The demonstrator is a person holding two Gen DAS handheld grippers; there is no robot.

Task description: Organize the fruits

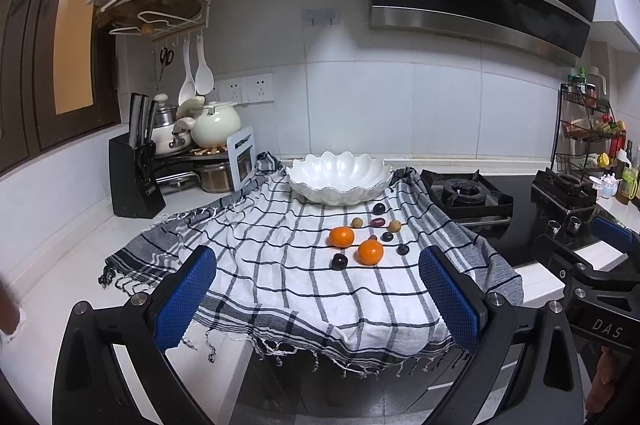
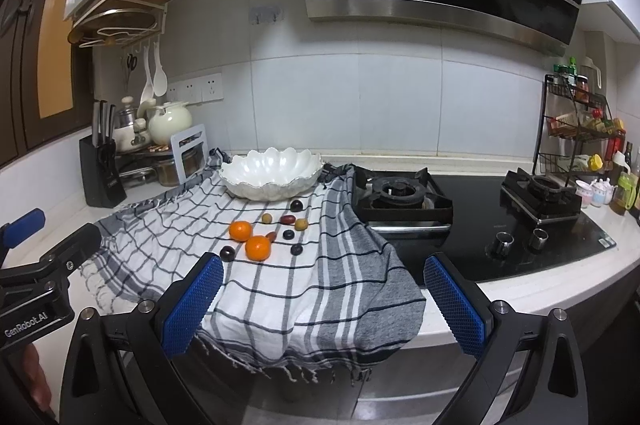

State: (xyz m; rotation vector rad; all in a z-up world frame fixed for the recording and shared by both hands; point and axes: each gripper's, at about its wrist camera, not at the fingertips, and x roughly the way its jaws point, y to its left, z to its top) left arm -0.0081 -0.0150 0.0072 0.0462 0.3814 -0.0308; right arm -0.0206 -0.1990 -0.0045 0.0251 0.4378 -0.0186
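A white scalloped bowl (image 1: 339, 177) (image 2: 272, 174) stands empty at the back of a checked cloth (image 1: 280, 277) (image 2: 280, 289). In front of it lie two oranges (image 1: 342, 237) (image 1: 370, 252) (image 2: 240, 230) (image 2: 258, 248), several dark plums (image 1: 339, 261) (image 2: 227, 253) and small greenish and reddish fruits (image 1: 394, 225) (image 2: 301, 224). My left gripper (image 1: 316, 285) is open, held near the counter's front edge, short of the fruit. My right gripper (image 2: 324, 293) is also open, over the cloth's front right part. Nothing sits between either pair of blue pads.
A black knife block (image 1: 134, 181) (image 2: 100, 177), pots and a kettle (image 1: 216, 125) (image 2: 170, 121) stand at the left. A gas hob (image 1: 466, 195) (image 2: 400, 197) lies right of the cloth, with a spice rack (image 2: 580, 129) beyond. The cloth's fringe overhangs the counter edge.
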